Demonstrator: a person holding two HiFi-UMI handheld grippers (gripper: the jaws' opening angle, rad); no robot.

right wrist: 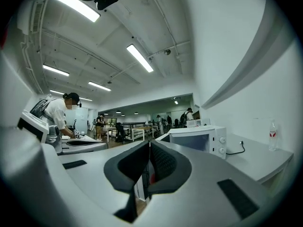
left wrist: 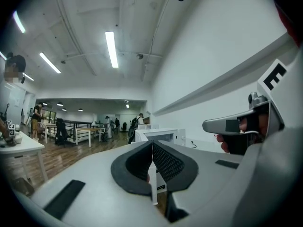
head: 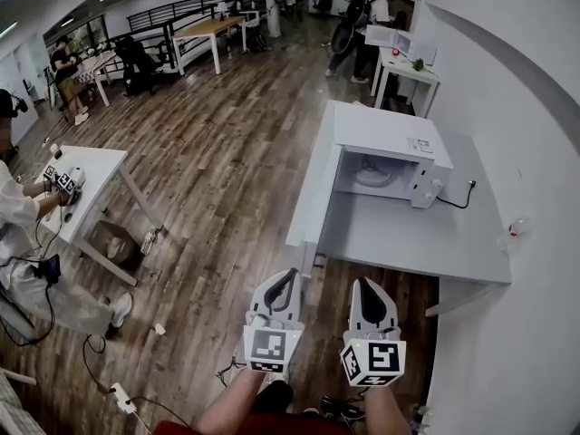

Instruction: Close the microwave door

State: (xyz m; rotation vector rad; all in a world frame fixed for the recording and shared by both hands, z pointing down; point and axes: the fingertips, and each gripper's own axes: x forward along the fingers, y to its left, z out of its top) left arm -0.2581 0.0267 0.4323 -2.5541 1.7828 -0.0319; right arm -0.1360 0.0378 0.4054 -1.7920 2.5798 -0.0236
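On the counter [head: 412, 243] the microwave [head: 391, 152] stands, door [head: 317, 188] swung open left; near me, my left gripper [head: 288, 275] and right gripper [head: 364, 285] are pressed together, empty.

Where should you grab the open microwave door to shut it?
Probably take the microwave door by its free end, the one nearest you, coming from its outer, left side. It stands swung out from a hinge at the left front of the microwave, so that end swings easiest.

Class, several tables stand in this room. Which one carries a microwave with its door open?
The pale table along the right wall, in the foreground. On it the microwave has its door swung open; the rest stand left or farther back.
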